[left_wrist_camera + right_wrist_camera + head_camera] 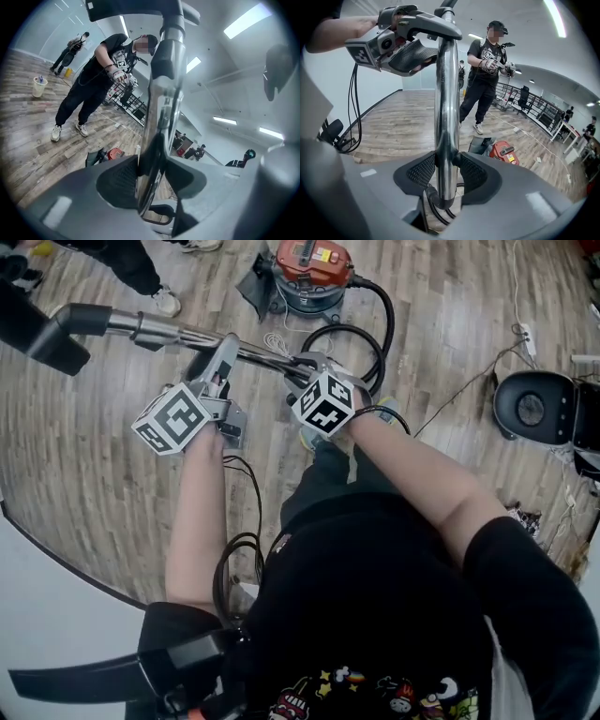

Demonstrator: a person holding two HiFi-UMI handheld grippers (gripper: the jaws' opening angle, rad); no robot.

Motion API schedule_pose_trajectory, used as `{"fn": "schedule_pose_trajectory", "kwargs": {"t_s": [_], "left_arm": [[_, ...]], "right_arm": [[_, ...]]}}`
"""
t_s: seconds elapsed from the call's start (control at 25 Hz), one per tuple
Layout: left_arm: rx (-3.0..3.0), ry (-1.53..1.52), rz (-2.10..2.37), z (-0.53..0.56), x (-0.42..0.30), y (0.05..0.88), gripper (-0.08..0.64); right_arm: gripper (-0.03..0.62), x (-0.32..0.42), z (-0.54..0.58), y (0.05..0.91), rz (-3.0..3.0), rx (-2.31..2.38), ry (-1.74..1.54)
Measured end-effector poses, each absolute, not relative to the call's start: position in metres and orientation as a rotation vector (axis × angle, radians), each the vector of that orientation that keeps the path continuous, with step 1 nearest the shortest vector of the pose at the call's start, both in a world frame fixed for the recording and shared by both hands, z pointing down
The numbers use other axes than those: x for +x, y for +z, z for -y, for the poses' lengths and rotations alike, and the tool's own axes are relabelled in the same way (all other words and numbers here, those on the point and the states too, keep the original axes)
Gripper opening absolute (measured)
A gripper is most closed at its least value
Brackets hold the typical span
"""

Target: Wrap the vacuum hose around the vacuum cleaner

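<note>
A red and grey vacuum cleaner (307, 273) stands on the wood floor at the top of the head view. Its black hose (375, 329) curls from it toward me. I hold the chrome wand (178, 332) level above the floor, its black floor head (56, 334) at the left. My left gripper (223, 367) is shut on the wand (157, 126). My right gripper (305, 371) is shut on the same wand (446, 117) nearer the hose end. The left gripper (410, 35) appears higher up the wand in the right gripper view. The vacuum cleaner (504, 152) lies on the floor beyond.
A black round stool (534, 409) and white cables (511, 343) lie at the right. A person's legs and shoes (159, 296) are at the top left. Another person (485, 75) stands behind the vacuum. A white curved edge (56, 587) runs at the lower left.
</note>
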State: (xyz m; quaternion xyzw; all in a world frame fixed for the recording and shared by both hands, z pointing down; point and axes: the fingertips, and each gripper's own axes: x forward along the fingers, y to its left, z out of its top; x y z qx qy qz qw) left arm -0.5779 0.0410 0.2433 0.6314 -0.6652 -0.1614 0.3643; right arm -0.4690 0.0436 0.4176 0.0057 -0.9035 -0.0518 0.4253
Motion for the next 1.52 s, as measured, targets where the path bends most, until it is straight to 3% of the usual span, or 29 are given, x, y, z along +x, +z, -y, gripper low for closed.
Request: {"fn": "schedule_pose_trajectory", "kwargs": {"t_s": [0.88,1.52], "left_arm": [[1.786,-0.018,1.608,0.128,-0.499,0.354,0.170],[1.933,0.090,1.461,0.215,-0.443,0.421,0.170]], "right_arm": [[0.187,-0.420,0.057,0.539,2.330,0.126,0.206],[0.187,-0.387,0.112,0.603,2.321,0.254,0.353]]}}
